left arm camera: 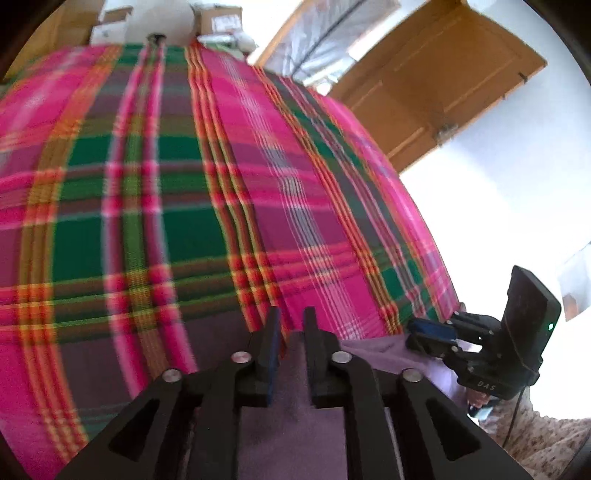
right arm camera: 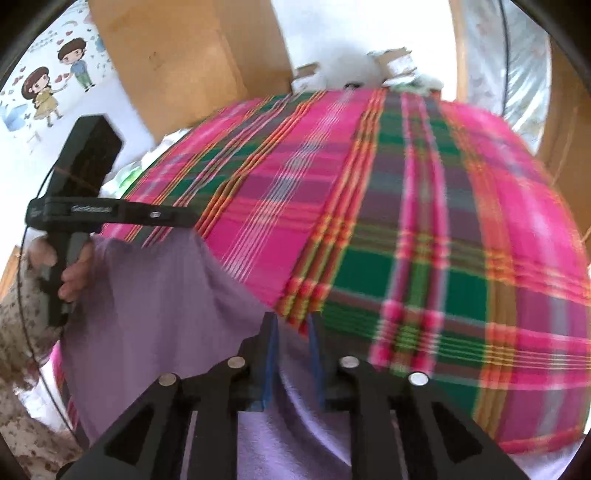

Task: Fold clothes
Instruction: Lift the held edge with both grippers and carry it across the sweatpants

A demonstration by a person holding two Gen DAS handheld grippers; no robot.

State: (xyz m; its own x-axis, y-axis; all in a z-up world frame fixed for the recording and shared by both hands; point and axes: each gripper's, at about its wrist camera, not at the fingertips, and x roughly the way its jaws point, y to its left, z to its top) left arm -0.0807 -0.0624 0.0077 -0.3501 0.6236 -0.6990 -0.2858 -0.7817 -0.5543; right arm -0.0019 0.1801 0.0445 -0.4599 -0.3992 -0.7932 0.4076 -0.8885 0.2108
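one plaid bedspread [left arm camera: 221, 184], wooden door [left arm camera: 443, 85]

I am working in a home, most likely a bedroom. A pink, green and orange plaid bedspread [left arm camera: 221, 184] covers a wide bed that fills my view. A brown wooden panelled door [left arm camera: 436, 85] stands at two o'clock, cardboard boxes [left arm camera: 218, 18] sit at twelve, and a cartoon boy-and-girl wall sticker [right arm camera: 55, 85] brightens the white wall at ten o'clock.
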